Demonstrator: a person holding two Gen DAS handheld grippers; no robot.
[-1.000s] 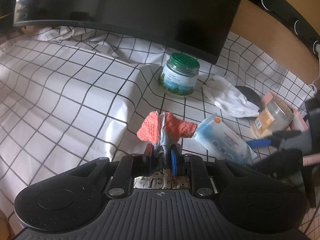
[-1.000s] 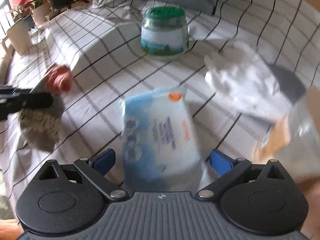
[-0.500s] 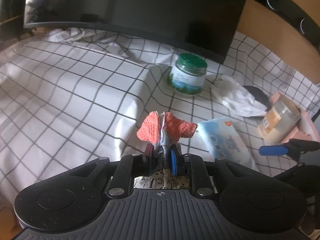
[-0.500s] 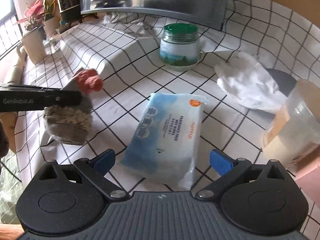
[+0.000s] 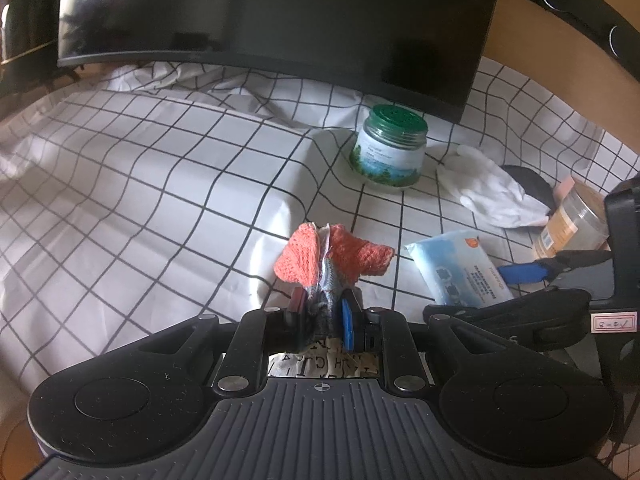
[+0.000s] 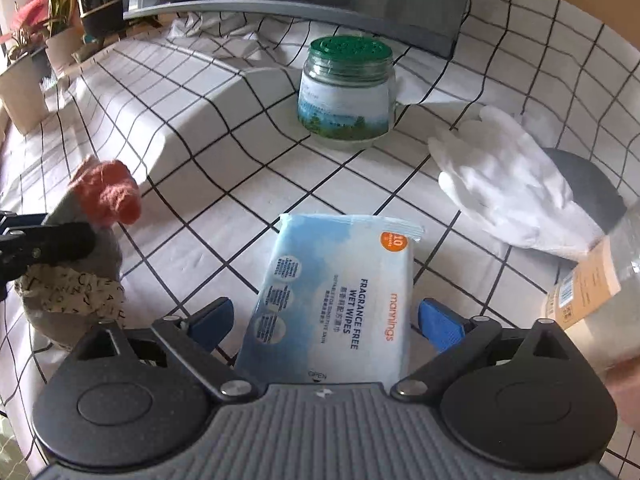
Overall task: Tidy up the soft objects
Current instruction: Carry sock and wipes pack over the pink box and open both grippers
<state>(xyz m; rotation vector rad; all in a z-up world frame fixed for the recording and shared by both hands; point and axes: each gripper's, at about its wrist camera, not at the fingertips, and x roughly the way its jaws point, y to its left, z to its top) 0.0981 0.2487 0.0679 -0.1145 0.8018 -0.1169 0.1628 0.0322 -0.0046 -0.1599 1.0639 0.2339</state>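
**Sock clamped left, wipes framed right**

Across the back of the checked tablecloth (image 5: 168, 184), a dark monitor (image 5: 280, 20) runs off the top edge, its stand hidden. A white glove (image 6: 508, 188) lies over a dark round object that is mostly covered. Between the wide-spread blue pads of the right gripper (image 6: 324, 320) lies a wet-wipes pack (image 6: 340, 300), its near end hidden by the gripper body; contact is not discernible. The green-lidded jar (image 6: 346, 92) stands behind it. A plastic container (image 6: 596, 300) is cut off at right. The left gripper (image 5: 322, 310) pinches a sock (image 5: 332, 256) with an orange toe, held above the cloth.
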